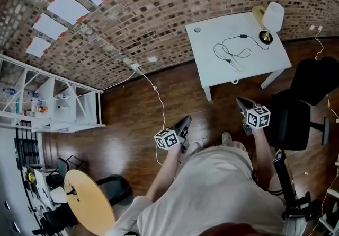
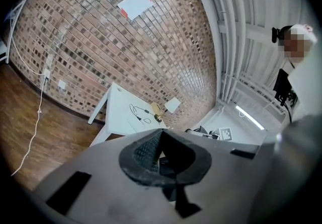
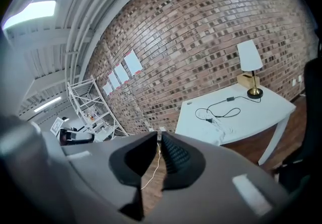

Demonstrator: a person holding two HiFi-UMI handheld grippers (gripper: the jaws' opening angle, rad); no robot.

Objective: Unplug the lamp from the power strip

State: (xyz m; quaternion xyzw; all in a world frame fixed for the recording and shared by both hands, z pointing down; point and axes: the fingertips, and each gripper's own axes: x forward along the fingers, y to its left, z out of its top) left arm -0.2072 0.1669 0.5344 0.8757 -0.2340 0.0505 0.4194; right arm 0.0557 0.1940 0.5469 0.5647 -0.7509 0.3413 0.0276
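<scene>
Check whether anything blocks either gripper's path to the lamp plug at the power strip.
Nothing visible does. Bare wood floor lies between the left gripper, the right gripper and the white table holding the power strip. The black chair stands off to the right gripper's side; a white cable lies flat on the floor.

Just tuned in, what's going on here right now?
A person stands on the wooden floor, some way short of the white table, with a gripper in each hand. The left gripper and right gripper are both empty, jaws nearly together. The lamp stands at the table's far corner. Its black cord runs to the power strip and looks plugged in.
</scene>
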